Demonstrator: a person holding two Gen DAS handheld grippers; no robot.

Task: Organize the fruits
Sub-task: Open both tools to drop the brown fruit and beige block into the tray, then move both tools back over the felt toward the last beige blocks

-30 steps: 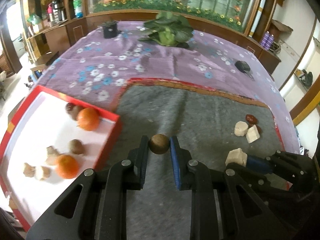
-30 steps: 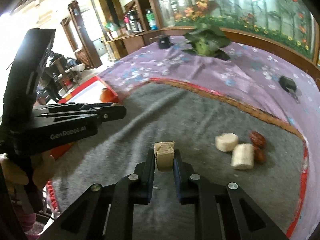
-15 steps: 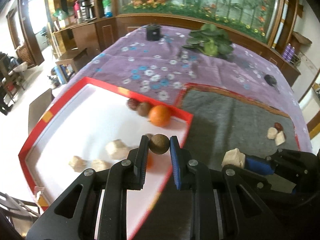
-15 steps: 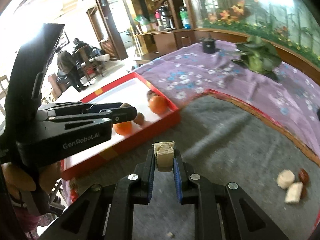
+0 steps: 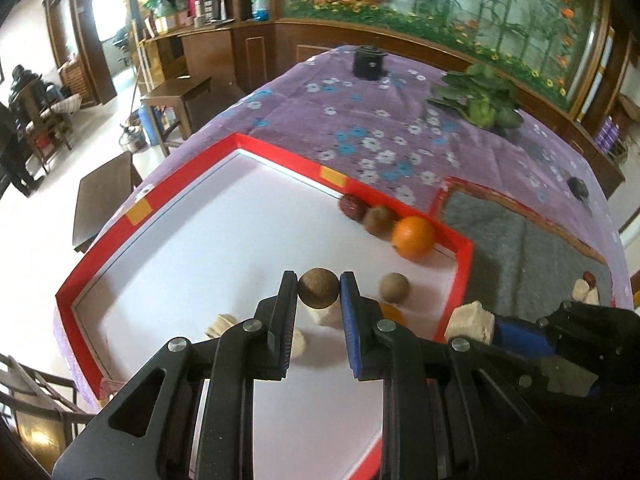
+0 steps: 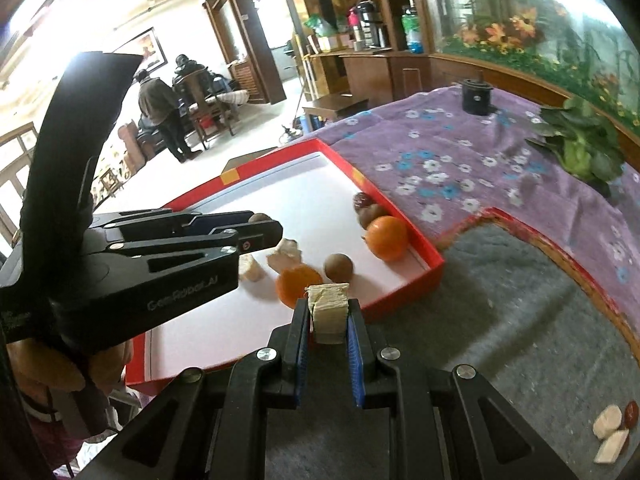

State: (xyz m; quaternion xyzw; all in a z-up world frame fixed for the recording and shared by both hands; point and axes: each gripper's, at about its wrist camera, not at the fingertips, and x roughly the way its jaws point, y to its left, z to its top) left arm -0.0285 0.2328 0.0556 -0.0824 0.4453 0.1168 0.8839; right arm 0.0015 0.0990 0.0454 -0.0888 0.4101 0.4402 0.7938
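Observation:
My left gripper [image 5: 319, 289] is shut on a small round brown fruit [image 5: 319, 293] and hangs over the white floor of the red-rimmed tray [image 5: 276, 152]. My right gripper [image 6: 329, 314] is shut on a pale cut fruit chunk [image 6: 329, 312], held over the grey mat [image 6: 500, 320] just short of the tray's near rim [image 6: 400, 300]. In the tray lie an orange [image 5: 413, 237], two brown fruits [image 5: 379, 221] [image 5: 394, 288], a dark red fruit [image 5: 352, 207], a second orange [image 6: 298, 284] and pale chunks [image 6: 285, 256].
Two pale chunks [image 6: 608, 436] and a dark red fruit [image 6: 631, 414] lie on the grey mat at the right. A leafy green vegetable [image 5: 480, 102] and a black cup [image 5: 369, 62] sit on the purple flowered cloth. Beyond the tray's left side the table ends; chairs stand below.
Both grippers moved left with their loads: the left one from over the grey mat to over the tray, the right one from mid-mat up to the tray's rim.

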